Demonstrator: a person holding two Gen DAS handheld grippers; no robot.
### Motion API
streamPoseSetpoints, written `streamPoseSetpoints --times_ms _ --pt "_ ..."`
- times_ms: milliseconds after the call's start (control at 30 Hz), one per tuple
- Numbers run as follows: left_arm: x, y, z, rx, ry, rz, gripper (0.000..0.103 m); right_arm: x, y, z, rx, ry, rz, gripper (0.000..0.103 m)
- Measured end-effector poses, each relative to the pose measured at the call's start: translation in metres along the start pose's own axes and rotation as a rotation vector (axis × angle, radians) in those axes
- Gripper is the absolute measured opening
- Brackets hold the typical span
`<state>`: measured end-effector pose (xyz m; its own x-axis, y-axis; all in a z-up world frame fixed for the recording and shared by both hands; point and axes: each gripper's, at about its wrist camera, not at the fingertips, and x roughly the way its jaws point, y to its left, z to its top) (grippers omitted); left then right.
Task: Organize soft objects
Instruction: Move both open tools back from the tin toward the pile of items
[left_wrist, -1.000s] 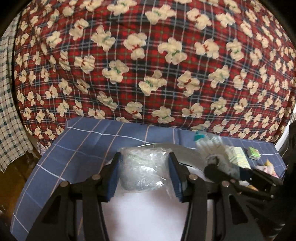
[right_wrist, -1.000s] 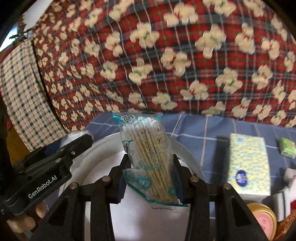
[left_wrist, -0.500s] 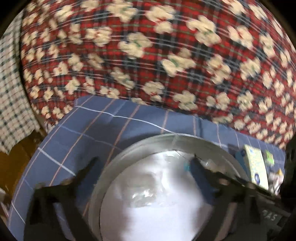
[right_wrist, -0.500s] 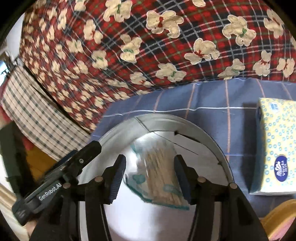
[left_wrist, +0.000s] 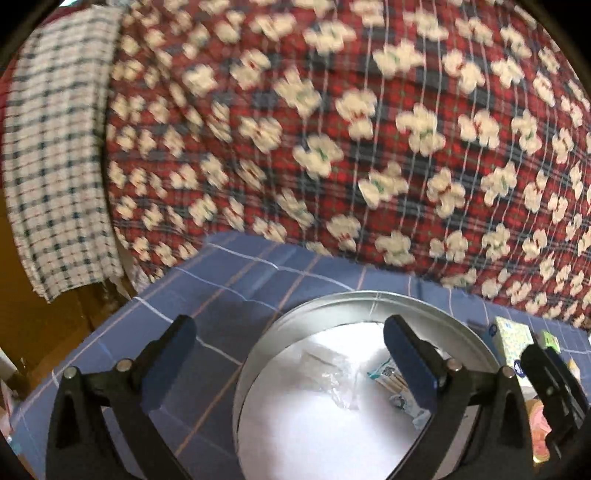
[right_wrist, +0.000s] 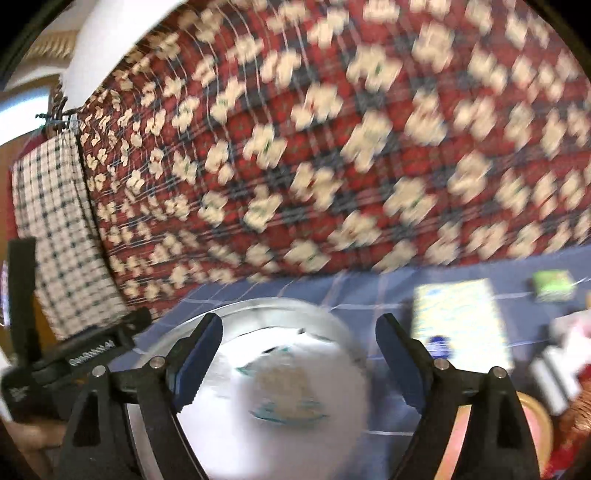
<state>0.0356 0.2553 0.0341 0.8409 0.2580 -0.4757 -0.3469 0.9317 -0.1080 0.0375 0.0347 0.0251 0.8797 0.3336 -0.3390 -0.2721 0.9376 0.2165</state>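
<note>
A round metal tin with a white bottom stands on the blue checked cloth. Inside it lie a clear crumpled plastic bag and a pack of cotton swabs. My left gripper hangs over the tin's left rim, wide open, nothing between its fingers. The right wrist view is blurred: the tin holds the swab pack, loose below my right gripper. Its jaws are opening and the pads touch nothing.
A yellow dotted tissue pack lies right of the tin, a small green packet beyond it. A red flowered blanket rises behind the table. A checked towel hangs at the left. The left gripper's body shows at the left.
The left gripper opened and let the plastic bag drop into the tin, then drew left. The right gripper lowered the swab pack into the tin and released it.
</note>
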Motion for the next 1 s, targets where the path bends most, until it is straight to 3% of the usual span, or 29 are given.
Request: streamPoseSetpoints --times_ms 233,367,567,833,1000 --pt "-0.041 -0.004 -0.039 -0.037 -0.197 0.063 0.103 -0.042 0.008 -0.015 -0.123 -0.168 -0.09 0.089" --pt "-0.056 -0.006 -0.052 -0.058 -0.268 0.058 0.103 -0.046 0.01 -0.023 -0.173 -0.153 -0.104 0.09" --pt "-0.064 -0.021 -0.066 -0.007 -0.267 0.035 0.103 -0.046 0.011 -0.034 -0.228 -0.113 -0.113 0.09" --pt "-0.076 -0.025 -0.074 -0.032 -0.242 -0.009 0.103 -0.069 -0.005 -0.04 -0.216 -0.115 -0.146 0.09" --pt "-0.085 -0.044 -0.082 0.019 -0.24 -0.03 0.103 -0.084 -0.02 -0.041 -0.221 -0.118 -0.185 0.09"
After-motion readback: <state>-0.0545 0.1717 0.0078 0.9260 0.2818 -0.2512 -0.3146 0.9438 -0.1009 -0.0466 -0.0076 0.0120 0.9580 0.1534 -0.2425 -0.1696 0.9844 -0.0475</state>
